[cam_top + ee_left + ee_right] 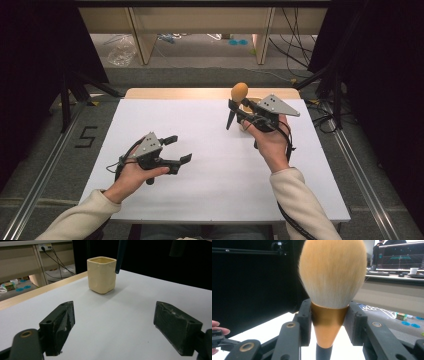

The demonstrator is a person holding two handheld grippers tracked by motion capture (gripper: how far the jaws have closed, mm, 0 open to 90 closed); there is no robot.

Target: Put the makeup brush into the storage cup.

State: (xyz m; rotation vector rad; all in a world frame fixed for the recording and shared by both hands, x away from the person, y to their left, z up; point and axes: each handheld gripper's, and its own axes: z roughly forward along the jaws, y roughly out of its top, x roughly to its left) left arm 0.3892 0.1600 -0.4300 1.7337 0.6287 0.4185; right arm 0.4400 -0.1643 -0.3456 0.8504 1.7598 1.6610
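My right gripper [240, 106] is raised over the far right of the white table [210, 175], shut on a makeup brush [239, 92]. The brush stands upright with its orange bristles [333, 272] on top, and the pads [305, 320] clamp its gold ferrule. Its dark handle [120, 255] points down, its tip just beside the rim of a cream square cup [102, 275]. In the high view the cup [242, 124] is mostly hidden behind the right gripper. My left gripper [179, 149] rests low over the left of the table, open and holding nothing [117, 327], aimed toward the cup.
A wooden strip [200, 93] runs along the table's far edge. Beyond it stand pale shelf legs [142, 40], floor cables [295, 45] and a clear plastic bag [121, 50]. Black curtains flank both sides. Metal rails [45, 165] run along the floor beside the table.
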